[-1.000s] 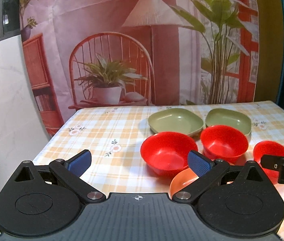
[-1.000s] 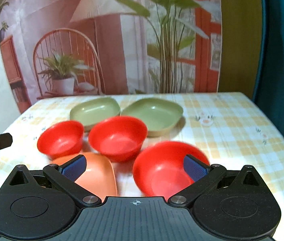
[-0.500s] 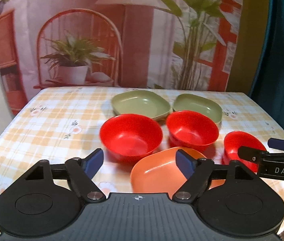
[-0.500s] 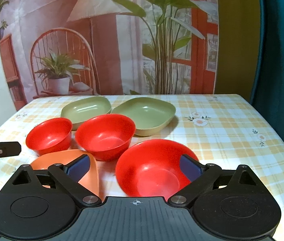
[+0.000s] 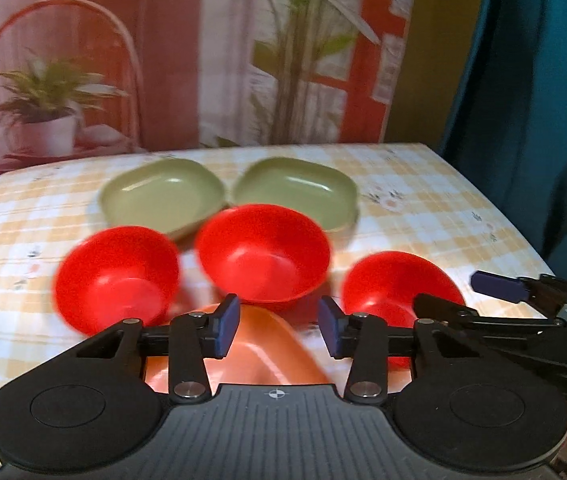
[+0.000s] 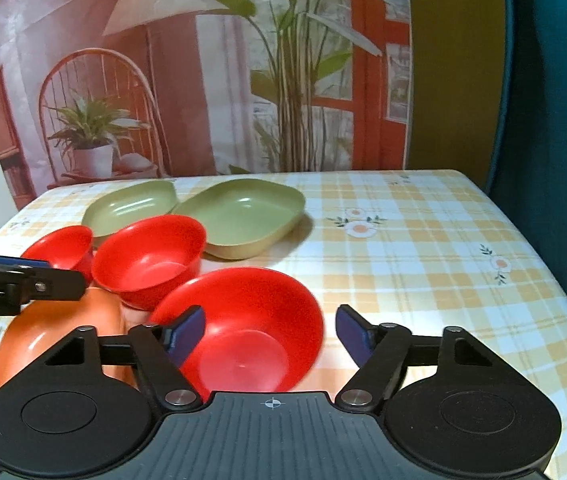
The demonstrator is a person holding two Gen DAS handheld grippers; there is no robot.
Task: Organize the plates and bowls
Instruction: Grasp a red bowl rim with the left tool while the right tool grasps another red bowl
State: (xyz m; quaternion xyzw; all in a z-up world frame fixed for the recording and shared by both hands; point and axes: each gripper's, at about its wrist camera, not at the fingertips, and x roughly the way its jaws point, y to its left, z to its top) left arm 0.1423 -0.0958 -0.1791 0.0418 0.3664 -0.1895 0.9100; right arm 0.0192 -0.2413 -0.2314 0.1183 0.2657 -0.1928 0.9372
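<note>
Both tools are narrowing, still unclamped: the left gripper (image 5: 278,330) above the orange plate (image 5: 243,364), the right gripper (image 6: 270,334) straddling the nearest red bowl (image 6: 243,332) beside that plate, probably for stacking.

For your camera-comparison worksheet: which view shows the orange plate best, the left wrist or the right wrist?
The right wrist view: the orange plate shows its left rim and much of its inside beside the right gripper. The left wrist view shows only a blurred patch between the closing left gripper jaws, not yet pressed.

Home dining table (image 6: 423,264), printed living-room backdrop (image 6: 203,80)
</note>
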